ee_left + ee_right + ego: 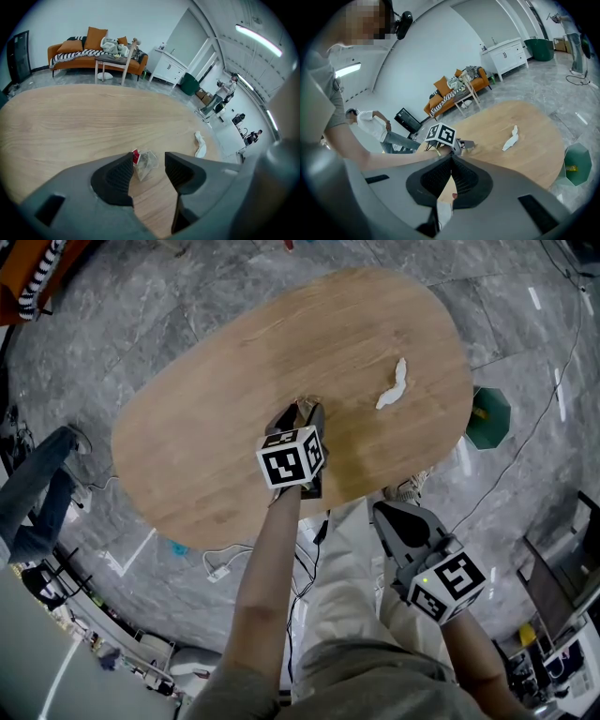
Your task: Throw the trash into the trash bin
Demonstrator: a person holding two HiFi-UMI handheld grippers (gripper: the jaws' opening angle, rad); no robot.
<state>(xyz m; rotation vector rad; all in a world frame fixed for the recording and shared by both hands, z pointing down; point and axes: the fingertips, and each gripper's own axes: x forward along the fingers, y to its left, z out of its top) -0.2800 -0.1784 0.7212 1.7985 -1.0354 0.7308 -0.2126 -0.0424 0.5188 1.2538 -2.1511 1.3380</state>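
Below the table's near edge, the right gripper [384, 512] hangs with its jaws pressed together, empty. Over the wooden table [206, 418], the left gripper [302, 410] spreads its jaws wide around a crumpled clear wrapper [146, 163] without pinching it. Farther off lies a white tissue [394, 385]. Beyond it, the green trash bin [489, 416] stands on the floor.

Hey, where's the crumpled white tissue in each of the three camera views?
Head view: the white tissue lies upper right, on the right part of the tabletop.
Left gripper view: the white tissue lies right of centre, near the table's right edge.
Right gripper view: the white tissue lies centre right, on the tabletop.
Shared landmark: the oval wooden table.
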